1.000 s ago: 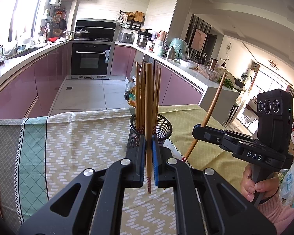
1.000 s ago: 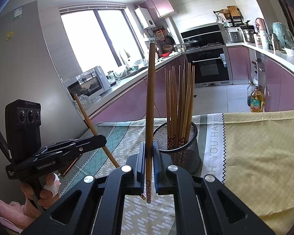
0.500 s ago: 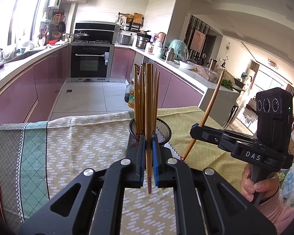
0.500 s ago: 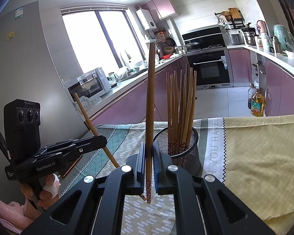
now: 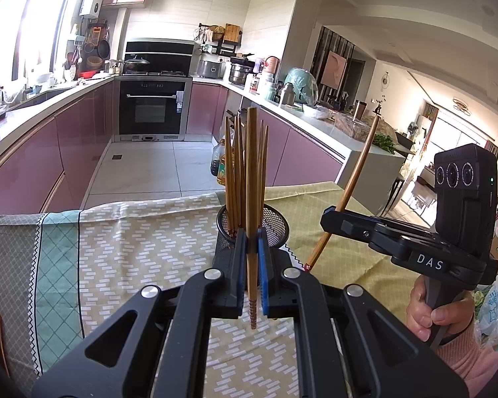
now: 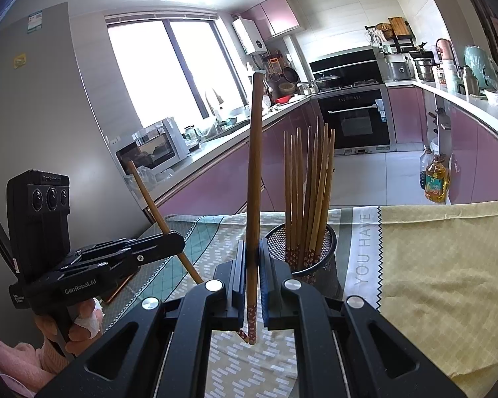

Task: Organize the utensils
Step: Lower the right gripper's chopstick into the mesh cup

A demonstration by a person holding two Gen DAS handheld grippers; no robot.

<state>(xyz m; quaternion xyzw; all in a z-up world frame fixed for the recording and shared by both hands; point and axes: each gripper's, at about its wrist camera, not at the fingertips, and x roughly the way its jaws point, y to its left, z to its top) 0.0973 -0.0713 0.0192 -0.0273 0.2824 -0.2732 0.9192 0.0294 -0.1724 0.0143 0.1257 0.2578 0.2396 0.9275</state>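
Note:
A black mesh holder (image 5: 275,222) with several wooden chopsticks (image 5: 235,172) stands on the patterned tablecloth (image 5: 132,248). My left gripper (image 5: 251,238) is shut on one upright chopstick (image 5: 251,165), just in front of the holder. In the right wrist view my right gripper (image 6: 251,248) is shut on another upright chopstick (image 6: 254,165), with the holder (image 6: 318,265) just to its right. Each gripper shows in the other's view: the right gripper (image 5: 328,219) with its slanted chopstick (image 5: 358,172), and the left gripper (image 6: 177,238) with its slanted chopstick (image 6: 146,192). A hand (image 5: 428,315) holds each grip.
The table's far edge drops to a tiled kitchen floor, where oil bottles (image 6: 435,179) stand. Pink cabinets and an oven (image 5: 152,109) line the back. A grey fridge (image 6: 49,99) rises at the left. A brown-edged flat object (image 6: 116,288) lies under the left gripper.

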